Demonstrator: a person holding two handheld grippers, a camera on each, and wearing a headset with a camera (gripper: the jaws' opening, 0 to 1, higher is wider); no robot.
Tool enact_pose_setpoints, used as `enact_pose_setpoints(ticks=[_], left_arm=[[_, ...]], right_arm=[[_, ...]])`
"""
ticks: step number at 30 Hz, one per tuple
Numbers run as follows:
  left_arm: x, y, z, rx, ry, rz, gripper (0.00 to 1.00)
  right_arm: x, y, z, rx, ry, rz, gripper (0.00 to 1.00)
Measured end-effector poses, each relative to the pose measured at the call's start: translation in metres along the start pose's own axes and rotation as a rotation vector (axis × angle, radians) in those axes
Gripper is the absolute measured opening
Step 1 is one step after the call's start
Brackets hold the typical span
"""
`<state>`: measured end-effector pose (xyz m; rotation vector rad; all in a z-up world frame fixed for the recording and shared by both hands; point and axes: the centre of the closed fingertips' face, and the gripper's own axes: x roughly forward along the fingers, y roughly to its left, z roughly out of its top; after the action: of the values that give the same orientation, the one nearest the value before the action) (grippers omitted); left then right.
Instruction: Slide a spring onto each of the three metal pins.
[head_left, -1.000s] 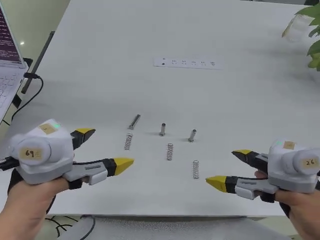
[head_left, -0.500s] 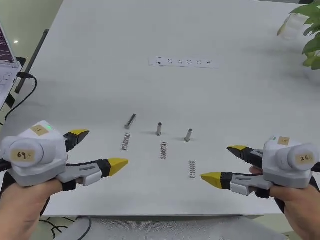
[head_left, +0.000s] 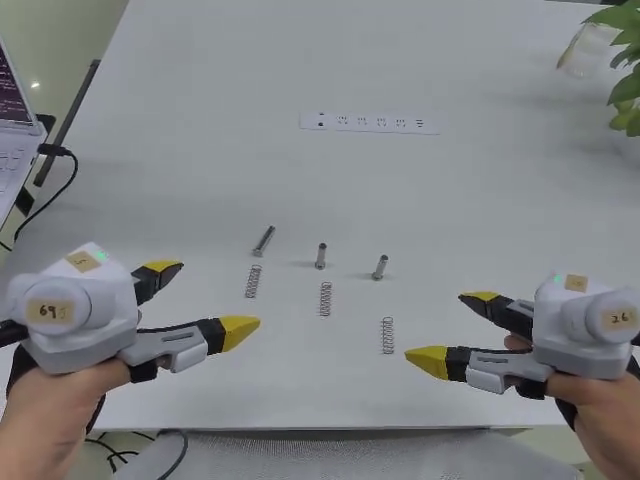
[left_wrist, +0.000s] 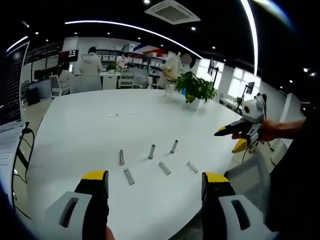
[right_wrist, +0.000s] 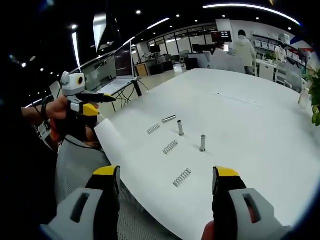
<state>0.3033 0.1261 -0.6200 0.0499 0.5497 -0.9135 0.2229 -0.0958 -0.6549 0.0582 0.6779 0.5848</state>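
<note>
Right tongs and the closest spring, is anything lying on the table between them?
No. In the head view the stretch of white table between the right tongs and the nearest spring is bare; the right gripper view agrees.
</note>
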Motion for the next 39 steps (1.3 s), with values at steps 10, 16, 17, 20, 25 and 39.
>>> enact_pose_setpoints(ticks=[10, 16, 17, 20, 25, 39], left_arm=[[-0.002, 0.001, 0.002, -0.001, -0.006, 0.004, 0.73], [-0.002, 0.002, 0.003, 0.000, -0.005, 0.004, 0.72], [-0.001, 0.002, 0.003, 0.000, -0.006, 0.003, 0.72], [0.000, 0.003, 0.004, 0.006, -0.005, -0.001, 0.73], [0.004, 0.004, 0.004, 0.008, 0.001, -0.004, 0.72], [0.016, 0.010, 0.000, 0.008, 0.021, -0.009, 0.71]], right_arm=[[-0.004, -0.003, -0.003, 0.004, 0.001, -0.012, 0.75], [-0.005, -0.004, -0.004, 0.010, 0.002, -0.018, 0.75], [-0.005, -0.004, -0.004, 0.010, 0.002, -0.018, 0.75], [-0.005, -0.003, -0.005, 0.014, -0.001, -0.012, 0.75], [-0.005, -0.001, -0.006, 0.014, 0.003, -0.010, 0.75], [-0.003, -0.002, -0.013, 0.026, 0.015, -0.004, 0.74]])
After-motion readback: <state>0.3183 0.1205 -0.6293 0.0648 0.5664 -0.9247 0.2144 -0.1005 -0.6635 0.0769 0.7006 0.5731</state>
